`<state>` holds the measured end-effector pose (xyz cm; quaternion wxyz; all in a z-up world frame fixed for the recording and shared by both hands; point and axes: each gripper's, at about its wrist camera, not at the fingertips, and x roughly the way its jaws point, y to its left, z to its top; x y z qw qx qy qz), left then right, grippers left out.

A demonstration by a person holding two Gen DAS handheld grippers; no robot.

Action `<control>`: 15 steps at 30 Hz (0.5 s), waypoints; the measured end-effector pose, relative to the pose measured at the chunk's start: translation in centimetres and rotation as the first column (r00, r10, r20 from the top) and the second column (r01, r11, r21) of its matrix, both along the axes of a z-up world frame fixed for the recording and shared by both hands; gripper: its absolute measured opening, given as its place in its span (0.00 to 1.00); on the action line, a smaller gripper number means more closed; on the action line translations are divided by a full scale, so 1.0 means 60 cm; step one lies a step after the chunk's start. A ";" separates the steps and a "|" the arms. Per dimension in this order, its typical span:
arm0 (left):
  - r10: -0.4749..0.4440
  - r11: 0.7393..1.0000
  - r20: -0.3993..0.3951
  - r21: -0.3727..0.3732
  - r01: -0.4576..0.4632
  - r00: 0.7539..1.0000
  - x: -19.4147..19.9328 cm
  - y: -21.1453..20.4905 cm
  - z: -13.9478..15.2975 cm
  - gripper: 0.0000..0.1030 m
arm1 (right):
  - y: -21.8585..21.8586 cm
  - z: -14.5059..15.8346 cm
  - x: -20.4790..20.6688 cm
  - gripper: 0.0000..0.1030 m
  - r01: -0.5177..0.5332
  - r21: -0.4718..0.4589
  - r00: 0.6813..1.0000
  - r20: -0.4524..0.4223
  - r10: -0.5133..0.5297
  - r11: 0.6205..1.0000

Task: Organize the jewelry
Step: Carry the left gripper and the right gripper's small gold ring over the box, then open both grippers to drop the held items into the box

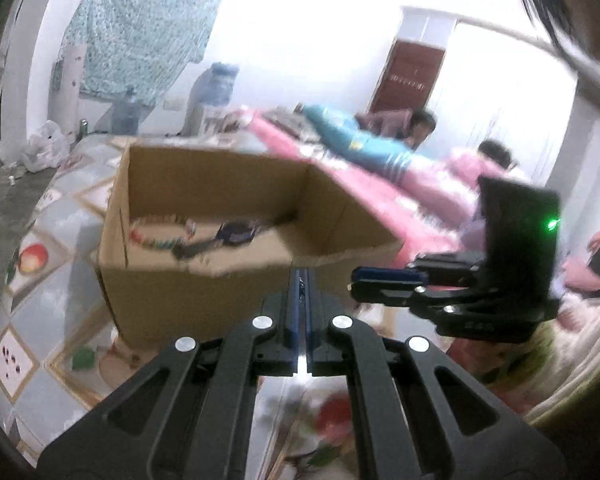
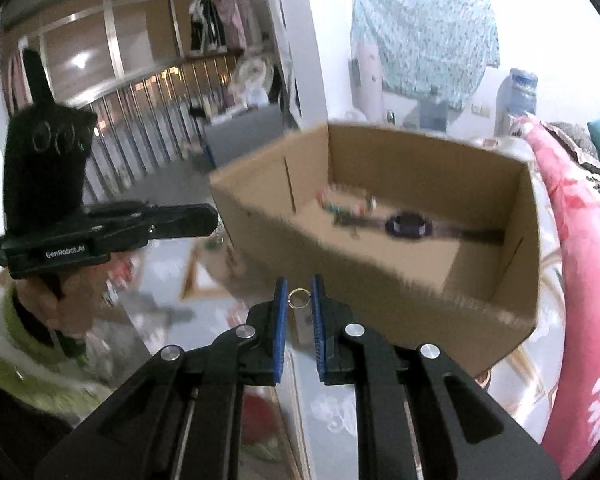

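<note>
1. Left wrist view: the left gripper (image 1: pixel 300 280) is clenched, its blue-lined black fingers (image 1: pixel 290 304) pressed together with only a thin glint between them; whether anything is pinched there cannot be told. It is held above a patterned grey and white floor mat (image 1: pixel 52 300), just short of the near wall of an open brown cardboard box (image 1: pixel 204 288).
2. On the box floor lie a string of multicoloured beads (image 1: pixel 160 236) and, to its right, a dark wristwatch with a black strap (image 1: pixel 236 232); both are blurred.
3. The right gripper (image 1: pixel 384 282) comes in from the right, its fingers close together, near the box's right corner. A pink quilt (image 1: pixel 380 200) lies behind the box.
4. Right wrist view: the right gripper (image 2: pixel 300 304) grasps a small gold-coloured ring (image 2: pixel 299 297), caught between its blue pads (image 2: pixel 281 320) at the tips, with a narrow gap left between the fingers. The ring sits just before the box's near wall, outside the box (image 2: pixel 380 280).
5. The left gripper (image 2: pixel 204 220) reaches in from the left, its tips beside the box's left corner; its state cannot be told from here.
</note>
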<state>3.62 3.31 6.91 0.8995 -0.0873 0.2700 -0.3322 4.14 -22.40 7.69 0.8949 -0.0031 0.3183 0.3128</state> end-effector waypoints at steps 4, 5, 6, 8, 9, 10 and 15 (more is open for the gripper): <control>-0.004 0.998 -0.002 -0.067 0.004 1.000 0.024 0.011 0.036 0.02 | -0.006 0.029 0.031 0.12 0.026 0.063 1.000 -0.005 -0.026 0.998; -0.002 0.998 -0.008 -0.070 0.001 1.000 0.035 0.008 0.043 0.02 | -0.005 0.033 0.044 0.12 0.037 0.067 0.999 -0.010 -0.036 0.997; 0.001 0.997 -0.012 -0.071 -0.002 1.000 0.043 0.005 0.048 0.02 | 0.002 0.035 0.060 0.12 0.046 0.064 0.999 -0.016 -0.045 0.997; 0.006 0.998 -0.029 -0.064 -0.008 1.000 0.065 0.000 0.051 0.02 | 0.003 0.038 0.085 0.12 0.067 0.052 0.997 -0.032 -0.066 0.996; 0.011 0.999 -0.042 -0.053 -0.013 0.999 0.077 -0.003 0.049 0.02 | 0.003 0.038 0.096 0.12 0.078 0.044 0.996 -0.041 -0.077 0.996; 0.017 0.999 -0.063 -0.039 -0.019 0.998 0.093 -0.008 0.045 0.02 | 0.004 0.037 0.110 0.12 0.095 0.031 0.994 -0.053 -0.093 0.995; 0.065 0.995 -0.144 0.085 -0.053 0.987 0.159 -0.044 0.012 0.02 | 0.014 0.024 0.155 0.12 0.176 -0.074 0.981 -0.071 -0.181 0.982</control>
